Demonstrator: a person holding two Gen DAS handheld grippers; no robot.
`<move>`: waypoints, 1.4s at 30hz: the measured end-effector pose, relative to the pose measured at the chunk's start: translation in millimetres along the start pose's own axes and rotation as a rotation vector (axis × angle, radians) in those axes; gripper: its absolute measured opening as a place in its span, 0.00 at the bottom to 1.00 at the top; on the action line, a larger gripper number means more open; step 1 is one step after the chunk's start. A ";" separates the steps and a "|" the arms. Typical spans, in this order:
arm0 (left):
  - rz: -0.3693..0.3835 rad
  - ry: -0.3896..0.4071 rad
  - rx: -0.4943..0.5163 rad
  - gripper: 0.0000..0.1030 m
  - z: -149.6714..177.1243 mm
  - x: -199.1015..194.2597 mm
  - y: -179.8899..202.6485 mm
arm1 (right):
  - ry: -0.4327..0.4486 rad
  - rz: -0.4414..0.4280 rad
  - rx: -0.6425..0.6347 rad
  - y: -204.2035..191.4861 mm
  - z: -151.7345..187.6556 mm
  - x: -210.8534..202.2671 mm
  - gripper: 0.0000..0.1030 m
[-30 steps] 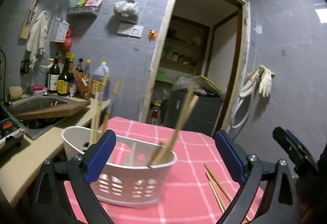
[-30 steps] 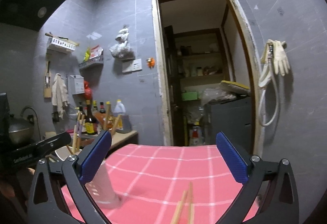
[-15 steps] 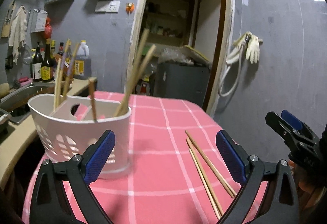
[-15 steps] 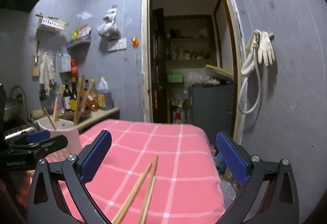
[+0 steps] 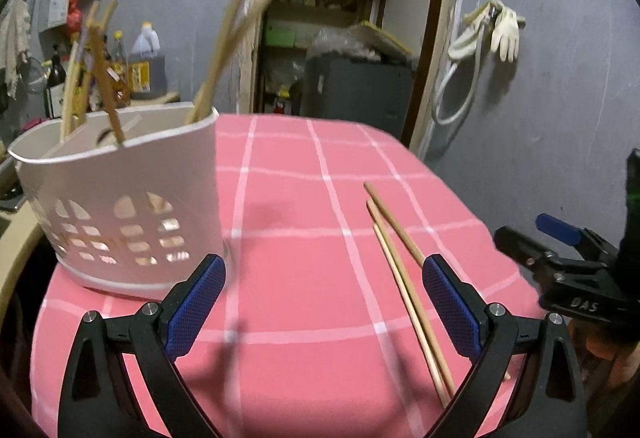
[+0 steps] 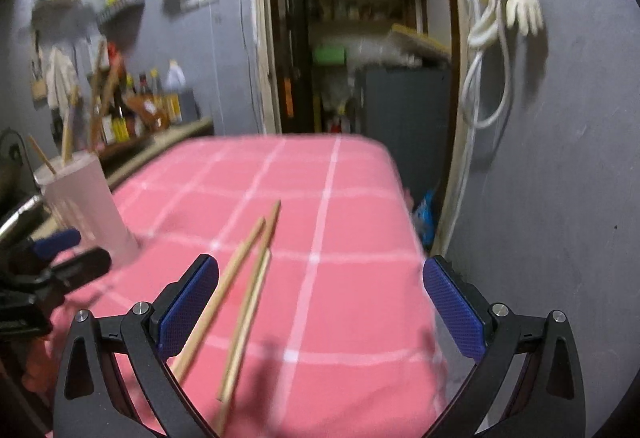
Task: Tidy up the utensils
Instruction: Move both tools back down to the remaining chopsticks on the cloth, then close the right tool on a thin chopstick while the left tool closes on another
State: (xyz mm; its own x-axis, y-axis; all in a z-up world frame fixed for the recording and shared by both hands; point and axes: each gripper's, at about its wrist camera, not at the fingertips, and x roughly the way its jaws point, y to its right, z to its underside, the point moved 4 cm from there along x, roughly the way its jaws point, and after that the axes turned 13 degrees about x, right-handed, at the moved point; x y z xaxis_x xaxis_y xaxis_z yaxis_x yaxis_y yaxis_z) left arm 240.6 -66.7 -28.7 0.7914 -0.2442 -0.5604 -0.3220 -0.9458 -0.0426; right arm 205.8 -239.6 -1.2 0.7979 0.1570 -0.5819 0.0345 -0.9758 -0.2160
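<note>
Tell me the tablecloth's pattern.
The tablecloth is pink with a white grid of lines, clearest in the left wrist view.

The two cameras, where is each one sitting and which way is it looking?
Left wrist: sits on the left gripper, looks over the pink table at the basket and chopsticks; its open fingers and the right gripper show.
Right wrist: sits on the right gripper, looks toward the doorway; its open fingers show, the left gripper at the left edge.
Both share the table, chopsticks, basket, doorway and gloves.
</note>
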 end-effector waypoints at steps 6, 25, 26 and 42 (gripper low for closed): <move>0.023 -0.082 0.024 0.93 3.3 16.3 4.4 | -0.149 0.004 -0.033 3.2 13.5 22.5 0.93; 0.053 -0.199 0.024 0.87 8.3 41.4 1.7 | -0.336 0.039 -0.129 -9.4 26.4 62.4 0.85; 0.055 -0.201 0.026 0.87 7.9 42.1 3.0 | -0.335 0.040 -0.127 -9.1 25.8 62.5 0.85; 0.085 -0.292 0.118 0.63 3.8 77.8 29.6 | -0.307 0.027 -0.066 16.0 18.2 55.0 0.49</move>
State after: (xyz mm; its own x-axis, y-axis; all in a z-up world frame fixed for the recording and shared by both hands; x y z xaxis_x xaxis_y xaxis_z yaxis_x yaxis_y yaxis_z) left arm 290.7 -112.9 -76.8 0.5821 -0.2330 -0.7790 -0.4518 -0.8893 -0.0716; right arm 239.3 -243.8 -50.8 0.5801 0.1595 -0.7988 0.0628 -0.9865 -0.1514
